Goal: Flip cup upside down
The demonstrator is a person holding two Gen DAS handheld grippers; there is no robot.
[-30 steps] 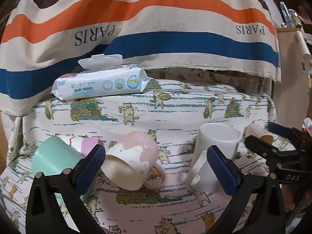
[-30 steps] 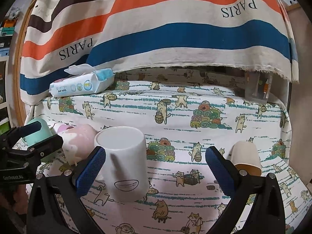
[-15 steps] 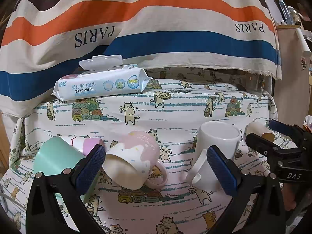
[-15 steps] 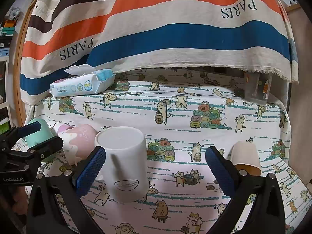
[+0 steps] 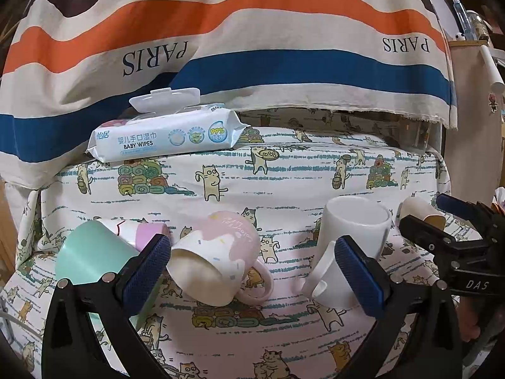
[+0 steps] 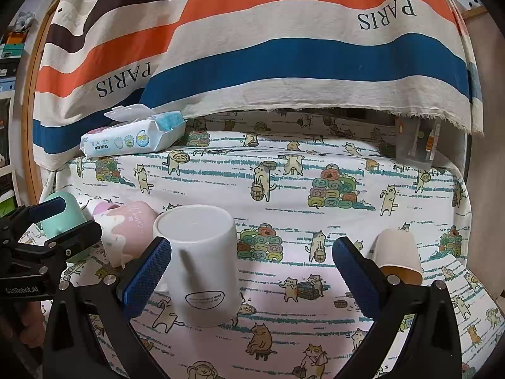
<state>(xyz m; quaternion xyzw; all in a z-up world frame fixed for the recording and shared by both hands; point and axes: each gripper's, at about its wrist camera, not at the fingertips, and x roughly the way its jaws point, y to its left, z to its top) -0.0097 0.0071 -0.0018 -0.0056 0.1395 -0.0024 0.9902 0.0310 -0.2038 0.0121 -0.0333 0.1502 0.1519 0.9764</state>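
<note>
Both hand-held grippers, left [image 5: 252, 271] and right [image 6: 251, 271], gape empty (white mug [image 6: 202, 262] stands inverted).

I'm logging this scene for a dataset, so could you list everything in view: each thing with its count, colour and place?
white mug: 1, white with an oval label, upside down on the cloth, middle front
pink mug: 1, pink and cream, tipped on its side, left of the white mug
mint cup: 1, mint green, on its side, far left
pink-capped item: 1, white and pink, lying behind the mint cup; what it is, unclear
paper cup: 1, beige, mouth down, right
baby wipes pack: 1, white and blue, lid open, back left
cat-print cloth: 1, white with cartoon cats, covers the surface
striped cloth: 1, cream with orange, blue and brown stripes, hangs behind
left gripper: 1, black with blue pads, open
right gripper: 1, same colours, open
</note>
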